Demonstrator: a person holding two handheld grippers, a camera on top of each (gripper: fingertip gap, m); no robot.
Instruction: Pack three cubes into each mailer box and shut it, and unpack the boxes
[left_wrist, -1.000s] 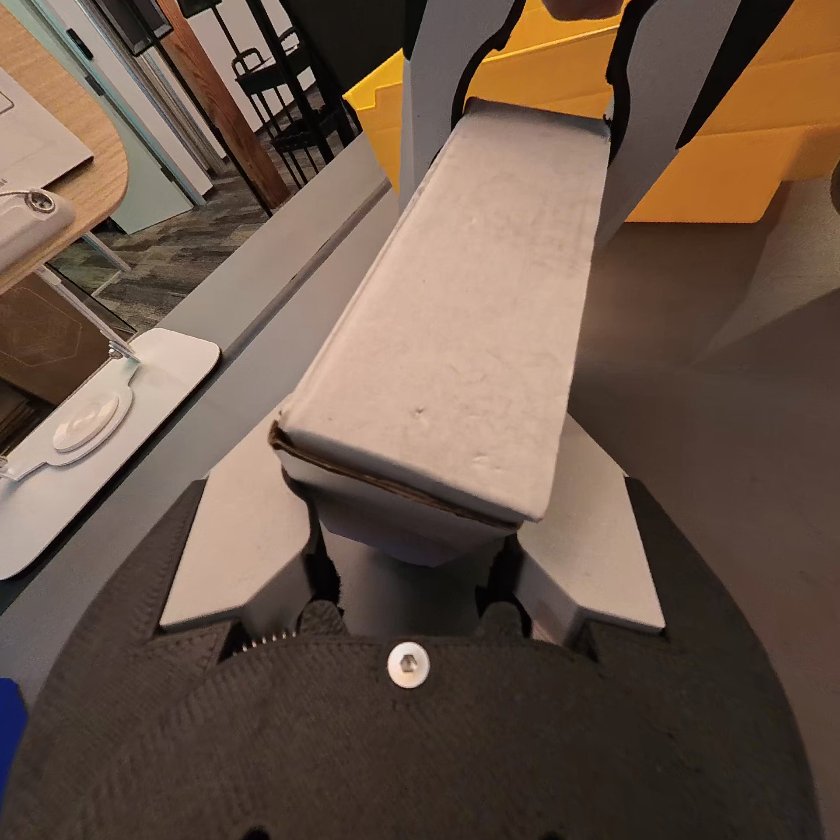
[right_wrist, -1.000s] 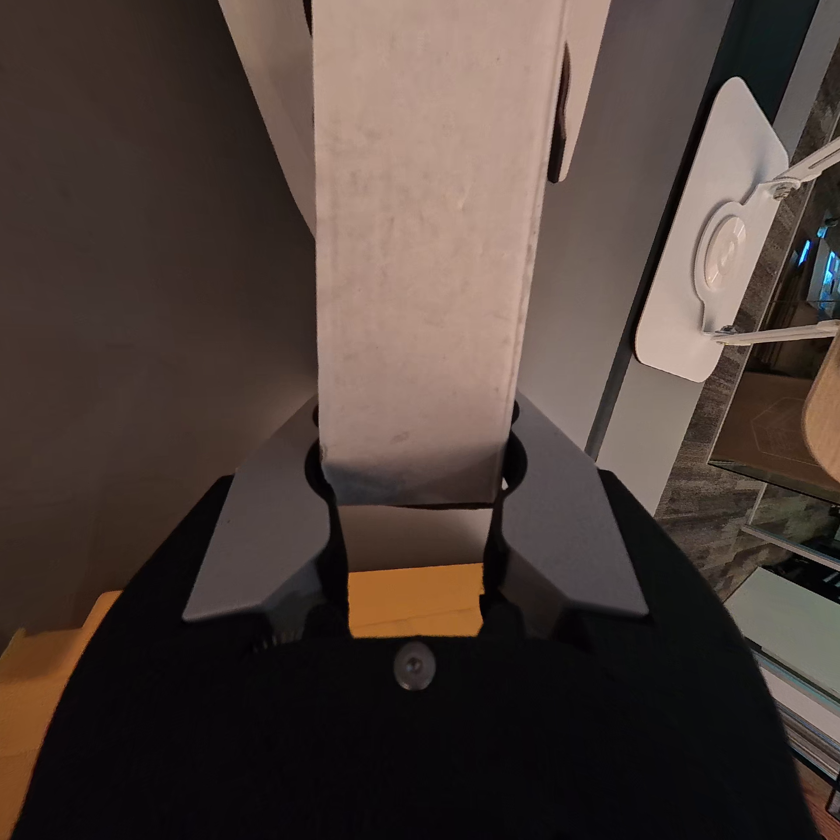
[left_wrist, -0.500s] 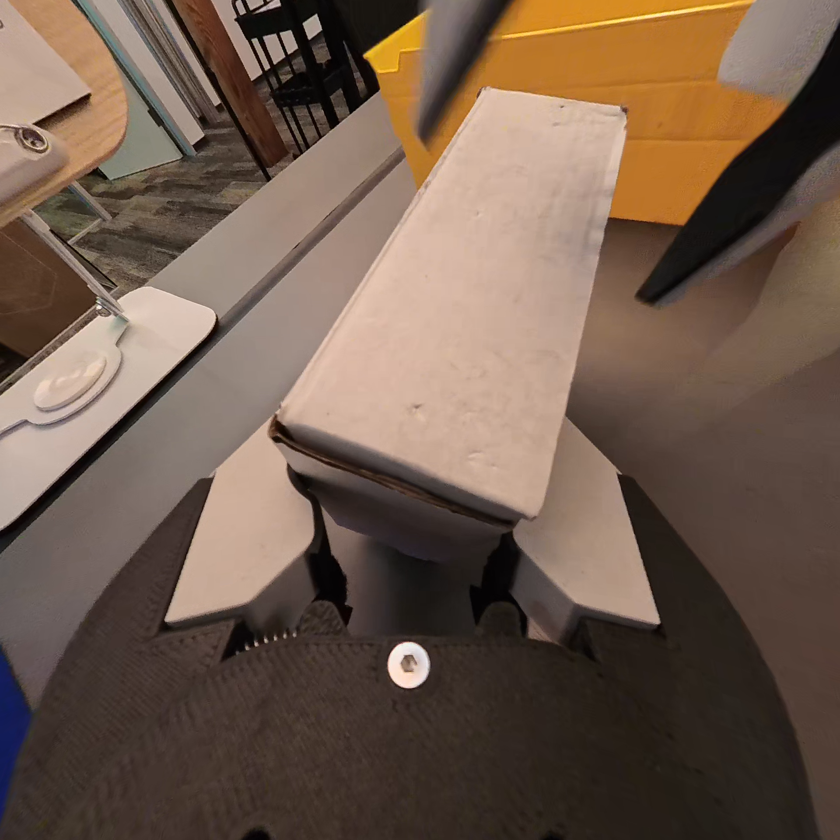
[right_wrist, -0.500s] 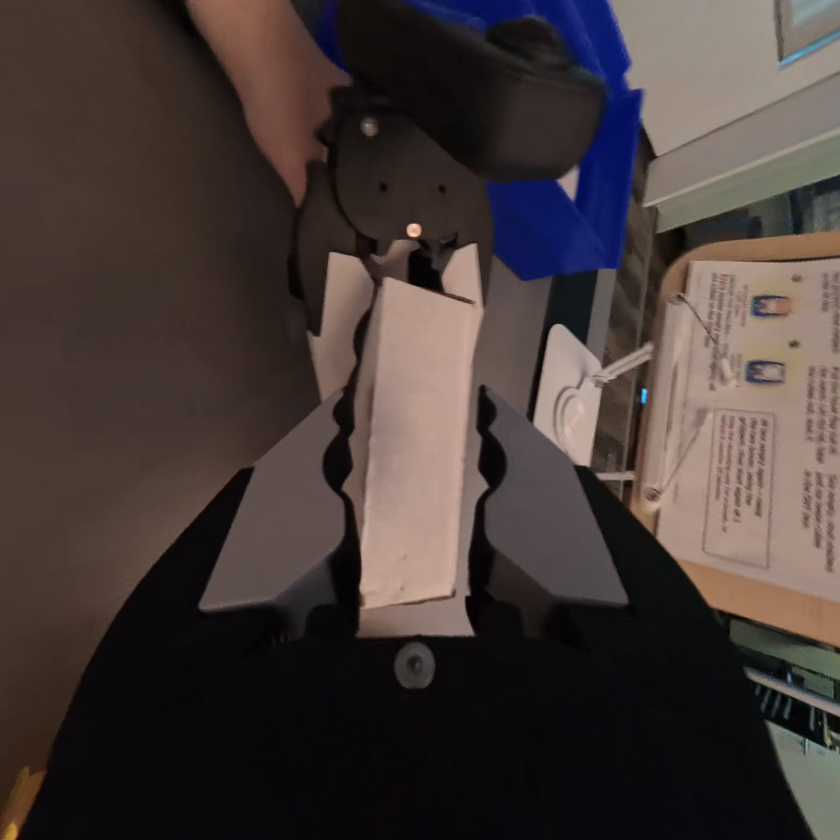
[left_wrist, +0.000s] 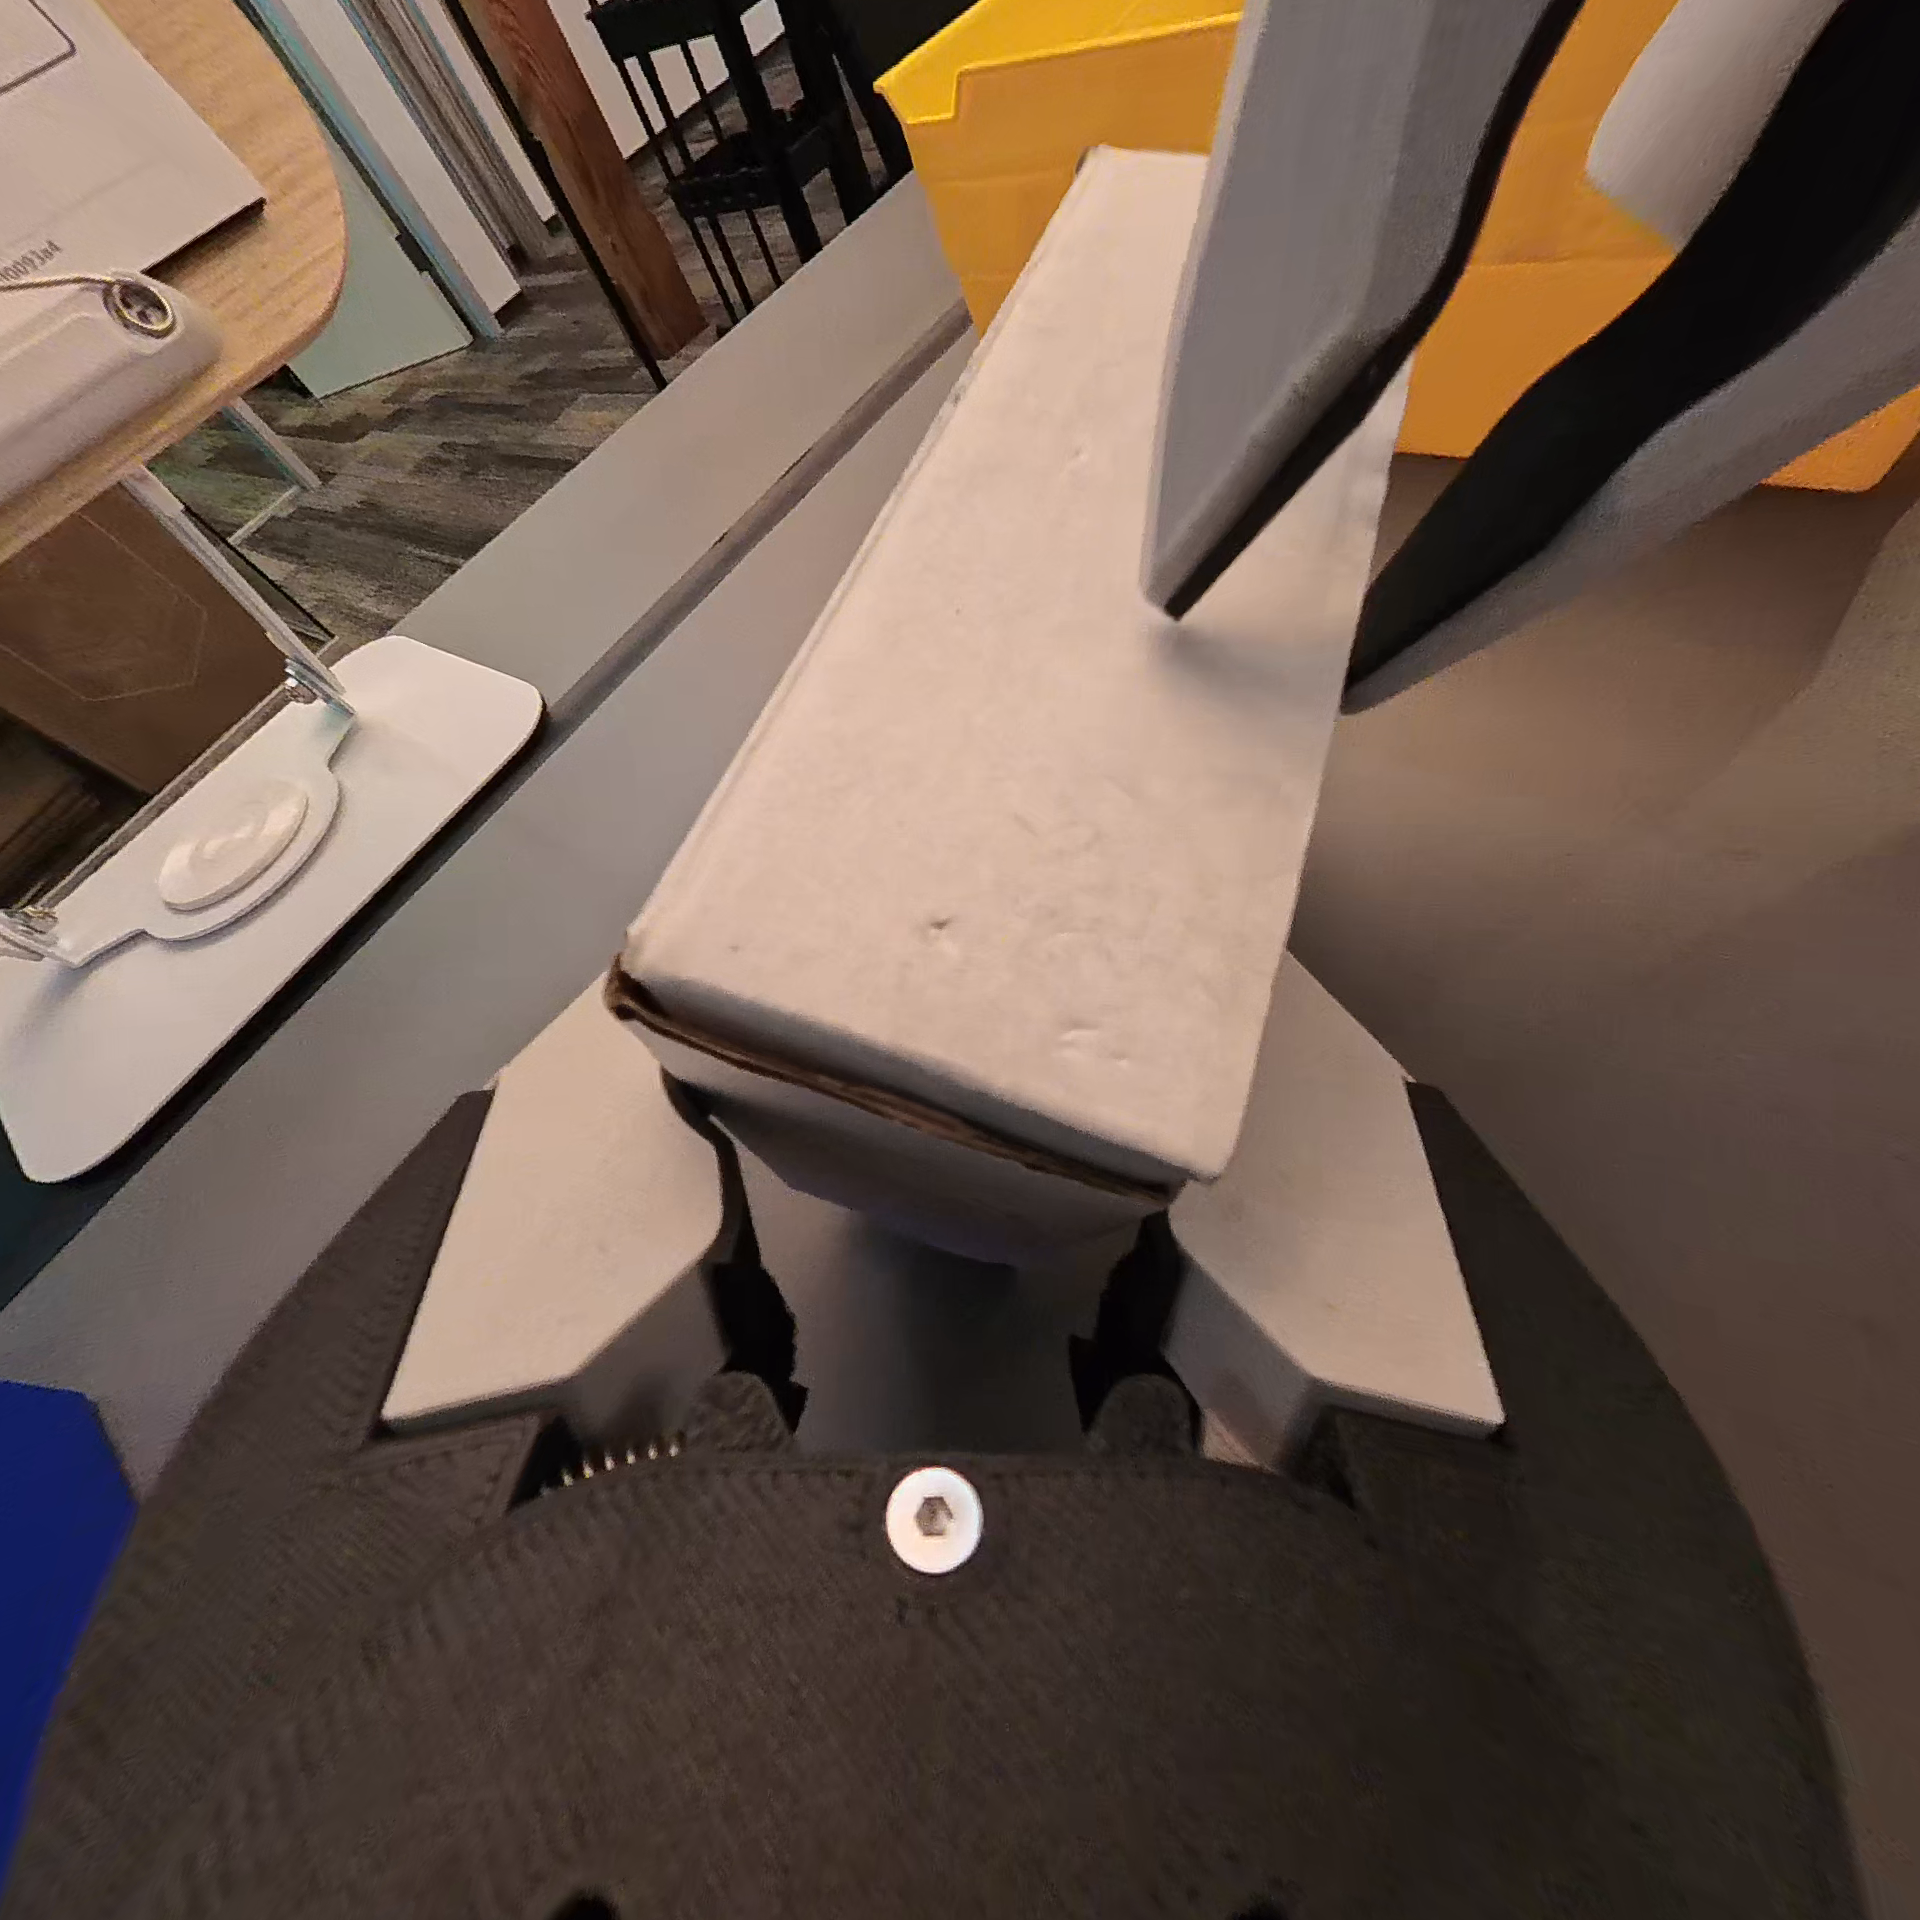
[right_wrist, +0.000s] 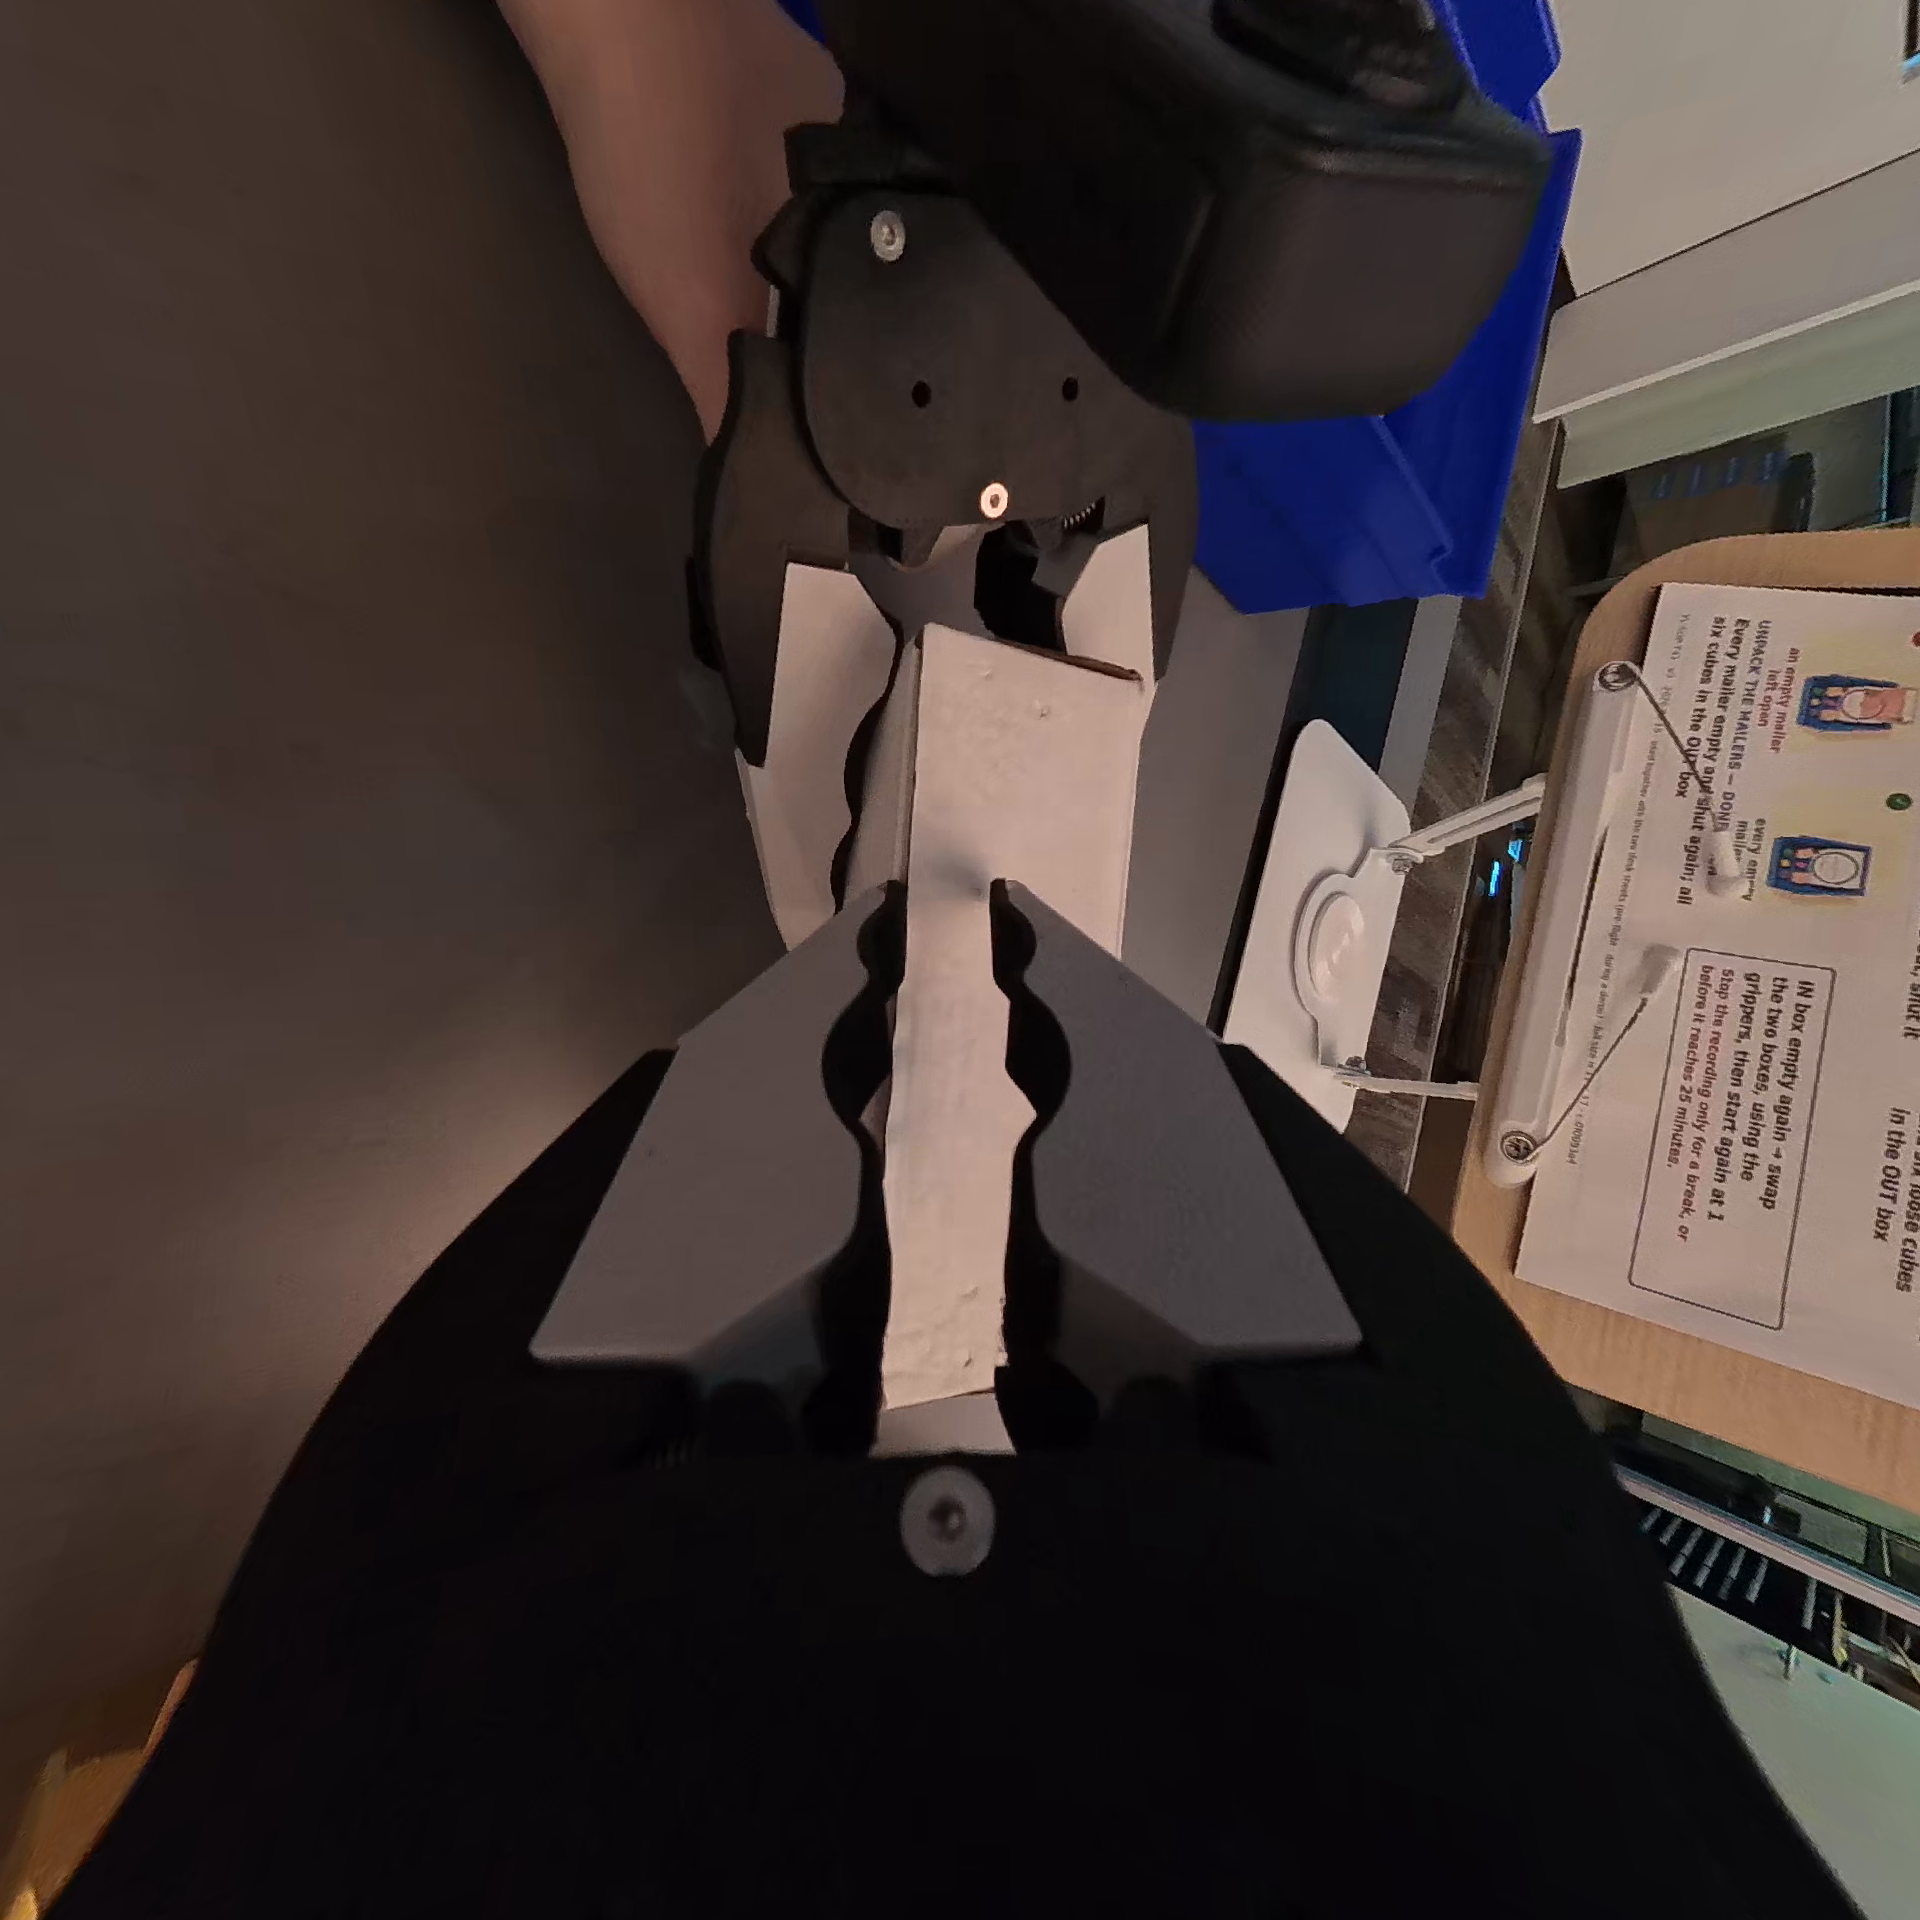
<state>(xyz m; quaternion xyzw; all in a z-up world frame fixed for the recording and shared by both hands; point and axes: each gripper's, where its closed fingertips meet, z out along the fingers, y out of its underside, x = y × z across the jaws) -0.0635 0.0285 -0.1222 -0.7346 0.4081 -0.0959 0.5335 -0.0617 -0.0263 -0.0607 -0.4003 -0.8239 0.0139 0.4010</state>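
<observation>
A white mailer box (left_wrist: 997, 727), lid shut, is held above the grey table (left_wrist: 1621, 1091). My left gripper (left_wrist: 951, 1049) is shut on its near end, one finger on each long side. My right gripper (left_wrist: 1259, 655) comes down from the far end, jaws narrowed with a small gap. One fingertip (left_wrist: 1169, 603) meets the box top near its right edge and the other lies just off that edge. In the right wrist view my right gripper (right_wrist: 943, 894) hovers over the box (right_wrist: 1023, 790), with my left gripper (right_wrist: 987, 665) beyond it. No cubes show.
A yellow bin (left_wrist: 1060, 177) stands behind the box. A blue bin (right_wrist: 1351, 499) is beyond my left gripper. A white stand base (left_wrist: 343, 790) sits off the table's left edge. Beside it is a wooden table with a printed sheet (right_wrist: 1714, 1039). A person's hand (right_wrist: 686, 260) holds my left gripper.
My right gripper let go of the box's far end, pulled back and rose. It then narrowed its jaws and came down onto the box top. My left gripper kept hold.
</observation>
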